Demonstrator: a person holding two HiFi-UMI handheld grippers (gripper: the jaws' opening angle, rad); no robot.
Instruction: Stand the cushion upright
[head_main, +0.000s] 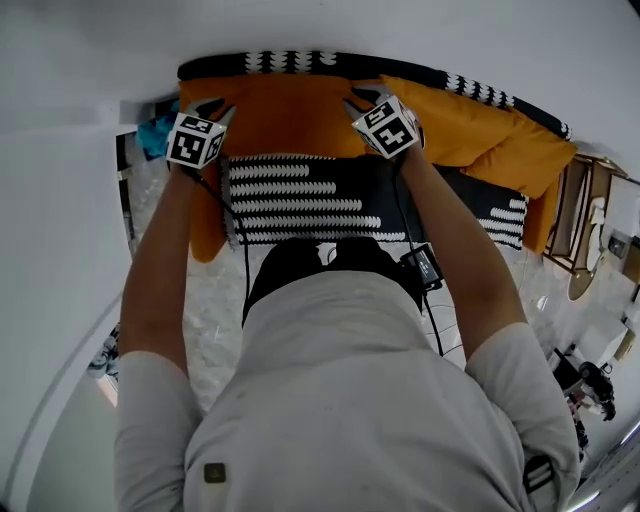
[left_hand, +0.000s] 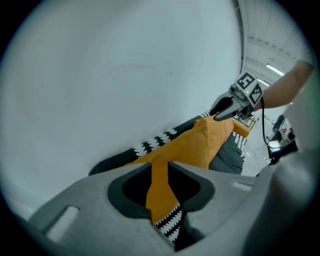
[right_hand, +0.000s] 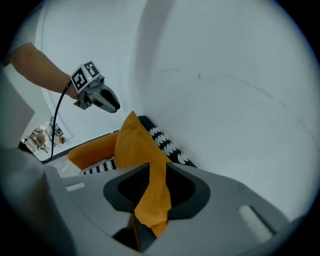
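Observation:
An orange cushion (head_main: 290, 115) leans against the white wall (head_main: 300, 25) on a black-and-white patterned seat (head_main: 300, 195). My left gripper (head_main: 212, 110) is at its upper left corner and my right gripper (head_main: 358, 100) at its upper right corner. In the left gripper view a fold of the cushion (left_hand: 195, 145) runs between the jaws of the left gripper (left_hand: 159, 167), which stand a little apart. The right gripper view shows the same: the cushion's corner (right_hand: 132, 142) hangs loosely between the parted jaws of the right gripper (right_hand: 156, 167).
Two more orange cushions (head_main: 470, 125) (head_main: 520, 160) lie along the wall to the right. A black-and-white bolster (head_main: 300, 62) runs behind them. A wooden stand (head_main: 585, 230) is at the right, and cables (head_main: 410, 250) trail from the grippers over the seat's front edge.

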